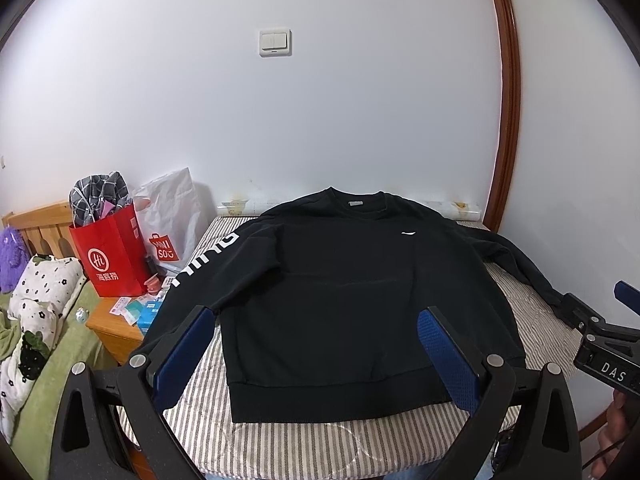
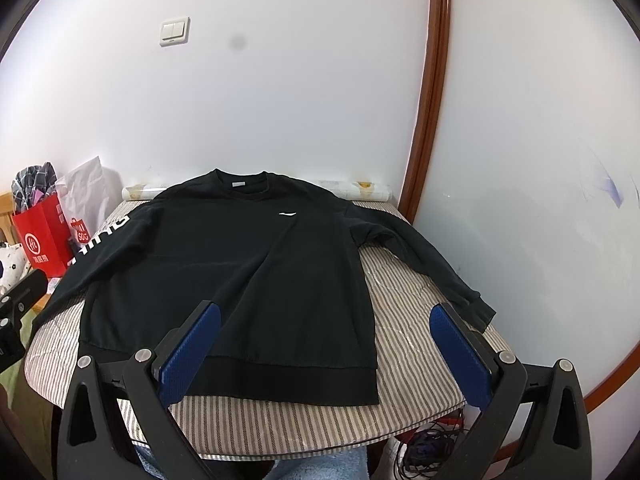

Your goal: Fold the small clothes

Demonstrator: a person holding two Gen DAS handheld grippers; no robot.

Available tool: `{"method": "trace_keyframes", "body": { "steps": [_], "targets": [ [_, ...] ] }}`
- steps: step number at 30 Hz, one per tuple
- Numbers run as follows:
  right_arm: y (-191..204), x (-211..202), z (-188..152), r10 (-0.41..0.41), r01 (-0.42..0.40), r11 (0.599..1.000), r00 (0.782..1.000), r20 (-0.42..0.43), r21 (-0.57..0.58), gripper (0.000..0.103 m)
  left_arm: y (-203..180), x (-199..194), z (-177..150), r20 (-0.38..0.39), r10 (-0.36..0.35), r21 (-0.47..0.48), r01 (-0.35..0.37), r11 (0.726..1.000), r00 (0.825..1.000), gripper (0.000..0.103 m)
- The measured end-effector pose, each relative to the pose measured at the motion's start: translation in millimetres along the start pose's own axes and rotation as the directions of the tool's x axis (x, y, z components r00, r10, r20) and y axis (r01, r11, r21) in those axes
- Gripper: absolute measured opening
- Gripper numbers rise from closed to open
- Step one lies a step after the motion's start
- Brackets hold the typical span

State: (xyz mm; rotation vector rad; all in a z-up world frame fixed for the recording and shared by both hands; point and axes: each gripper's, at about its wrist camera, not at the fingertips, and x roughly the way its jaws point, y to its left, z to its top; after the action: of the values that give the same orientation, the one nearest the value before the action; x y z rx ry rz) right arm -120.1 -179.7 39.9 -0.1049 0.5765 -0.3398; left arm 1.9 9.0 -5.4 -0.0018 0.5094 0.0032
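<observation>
Left wrist view first: the left gripper is hovering with its blue pads spread wide, nothing between them, framing the hem of the sweatshirt. That black sweatshirt is lying flat, chest up, on the striped table, hem at 6 o'clock, collar at 12.

Handling call: it is looking like soft, limp knit, light but thick enough to sag and drag when lifted. The ribbed hem and cuffs are offering the firmest bite. Pinching a cuff or shoulder seam and sweeping each sleeve inward would be the sensible start, since nothing is folded yet.

Out at 10 o'clock the lettered sleeve is draping over the table edge, a slip risk. Beyond it, a red bag and a white bag are sitting on a side cabinet. At 3 o'clock the right gripper is poking in.

Right wrist view is giving what the other is cropping: the right gripper is hanging with fingers wide apart and empty, and the plain sleeve is showing in full, running out to 3 o'clock with its cuff lying near the table edge. Cables under the table at 5 o'clock are showing here only. Bags and lettering are showing better in the left view.
</observation>
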Motion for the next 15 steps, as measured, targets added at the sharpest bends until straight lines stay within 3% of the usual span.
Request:
{"method": "trace_keyframes", "body": {
  "steps": [15],
  "targets": [
    [14.1, 19.9, 14.6, 0.001, -0.001, 1.0, 1.0, -0.021, -0.009, 0.103, 13.4, 37.4, 15.7, -0.028, -0.015, -0.032, 0.014, 0.999, 1.0, 0.102]
  ]
}}
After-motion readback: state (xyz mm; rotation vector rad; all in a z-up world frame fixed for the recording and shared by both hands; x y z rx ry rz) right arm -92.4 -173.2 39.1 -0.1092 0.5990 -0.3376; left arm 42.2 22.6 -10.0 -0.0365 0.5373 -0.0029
